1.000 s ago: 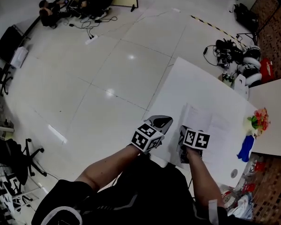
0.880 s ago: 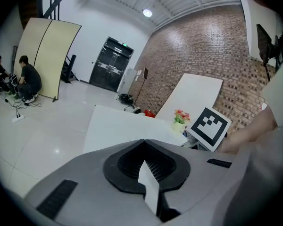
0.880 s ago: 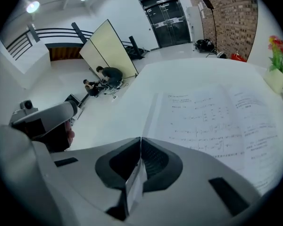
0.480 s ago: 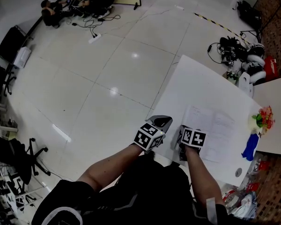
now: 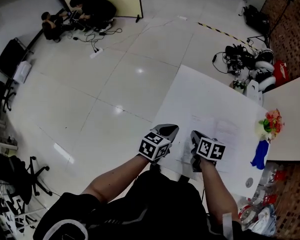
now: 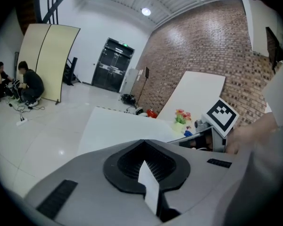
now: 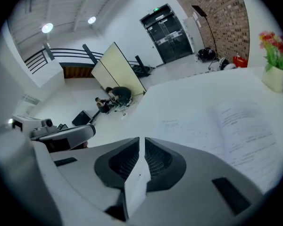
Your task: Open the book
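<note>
Open book on table; both grippers closed and empty.
The white book with printed pages (image 5: 215, 133) lies open and flat on the white rectangular table (image 5: 200, 86), close to its near edge. The right gripper (image 5: 196, 138) is at the book's near left corner, jaws pressed together with nothing between them; contact with the page cannot be told. The left gripper (image 5: 168, 130) is just left of it at the table's left edge, jaws likewise pressed together. A small pot of red and yellow flowers (image 5: 268, 124) stands right of the book.
</note>
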### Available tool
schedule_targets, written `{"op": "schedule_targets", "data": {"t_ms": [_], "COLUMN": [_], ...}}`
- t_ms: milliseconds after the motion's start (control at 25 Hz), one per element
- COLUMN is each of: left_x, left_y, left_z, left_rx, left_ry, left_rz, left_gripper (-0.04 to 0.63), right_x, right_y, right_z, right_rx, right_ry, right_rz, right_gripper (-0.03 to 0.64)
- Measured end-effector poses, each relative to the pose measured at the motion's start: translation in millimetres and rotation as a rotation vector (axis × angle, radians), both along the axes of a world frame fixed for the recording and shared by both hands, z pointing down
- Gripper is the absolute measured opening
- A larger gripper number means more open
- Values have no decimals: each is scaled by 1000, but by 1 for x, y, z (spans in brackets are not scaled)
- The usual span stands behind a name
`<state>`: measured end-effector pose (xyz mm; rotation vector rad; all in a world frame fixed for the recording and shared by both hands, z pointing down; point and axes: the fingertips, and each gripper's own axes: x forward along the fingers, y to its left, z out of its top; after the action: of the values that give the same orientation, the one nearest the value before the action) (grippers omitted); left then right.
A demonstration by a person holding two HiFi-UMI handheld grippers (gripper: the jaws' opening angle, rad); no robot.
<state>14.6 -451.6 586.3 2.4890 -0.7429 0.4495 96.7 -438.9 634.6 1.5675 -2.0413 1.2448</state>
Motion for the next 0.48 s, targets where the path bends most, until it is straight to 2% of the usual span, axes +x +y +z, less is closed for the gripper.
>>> {"op": "schedule_targets", "data": {"t_ms": [120, 280, 400, 480], "left_x": [9, 15, 22, 30], "left_y": [-1, 3, 7, 10], "left_z": [-24, -60, -84, -97], "left_rx": [41, 99, 153, 183], "left_ry": [26, 78, 100, 115], "left_rz": [-21, -47, -50, -50], "left_gripper": [-5, -5, -5, -5], "right_x": [49, 110, 143, 157], "right_y": [5, 17, 30, 38], "right_z": [-46, -120, -167, -186], "right_rx": [118, 320, 459, 515], "right_ry": [32, 118, 202, 254], "right_rz": [45, 77, 92, 97], "right_gripper": [6, 6, 6, 6]}}
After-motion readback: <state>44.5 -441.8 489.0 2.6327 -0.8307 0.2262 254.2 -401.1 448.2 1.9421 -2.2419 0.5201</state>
